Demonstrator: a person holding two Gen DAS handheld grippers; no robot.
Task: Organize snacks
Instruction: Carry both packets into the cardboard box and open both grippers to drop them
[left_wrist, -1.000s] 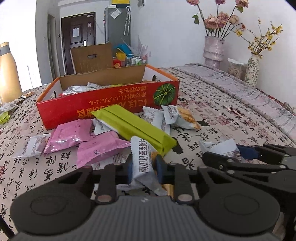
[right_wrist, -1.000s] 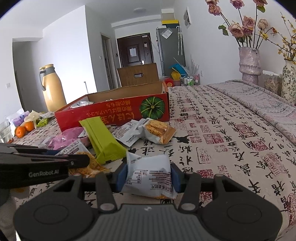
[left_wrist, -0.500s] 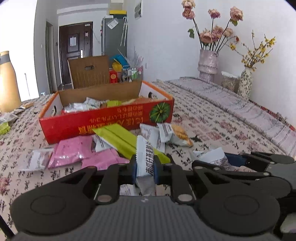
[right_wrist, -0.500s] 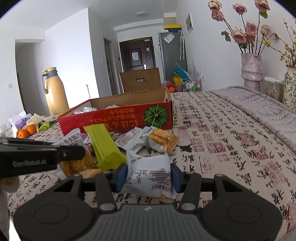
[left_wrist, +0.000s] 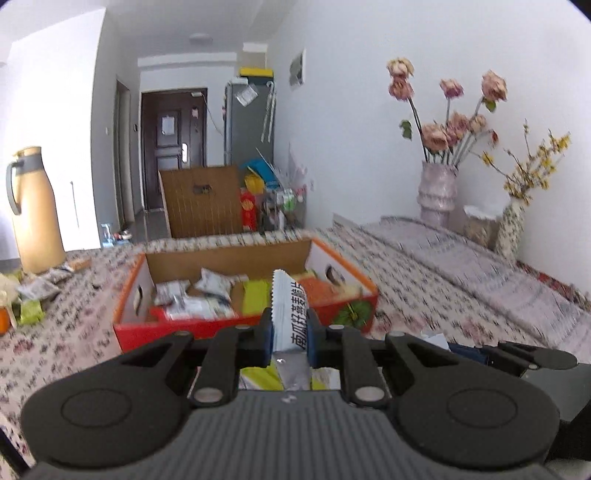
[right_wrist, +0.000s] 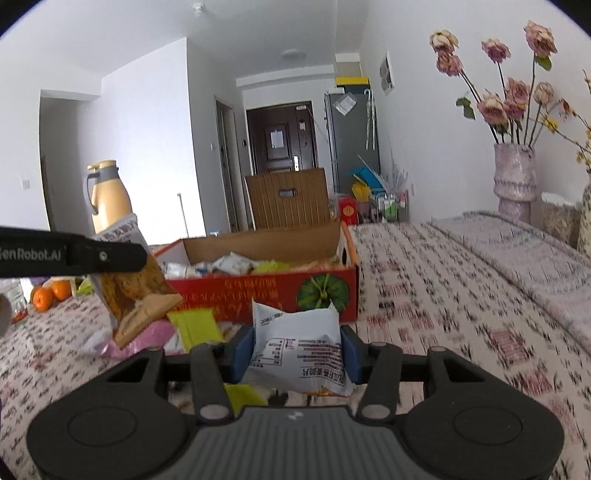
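A tan flask (left_wrist: 35, 210) is standing at the table's left edge, oranges (right_wrist: 50, 293) lying near it. The left gripper (left_wrist: 289, 334) is pinching a slim white packet (left_wrist: 290, 314) upright, in the air just before the red box (left_wrist: 207, 330), its pads pressing tight on the wrapper. More snacks are lying inside the box. The right gripper (right_wrist: 296, 354) is clamping a puffy white pouch (right_wrist: 299, 345) above the tablecloth (right_wrist: 461, 314), near the box's front wall. Flower vases (left_wrist: 437, 192) are standing far right.

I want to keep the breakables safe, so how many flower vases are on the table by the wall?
2. A pink vase holding dried roses stands against the wall; a speckled vase with yellow sprigs stands nearer the camera, past a small jar. More could sit out of frame.
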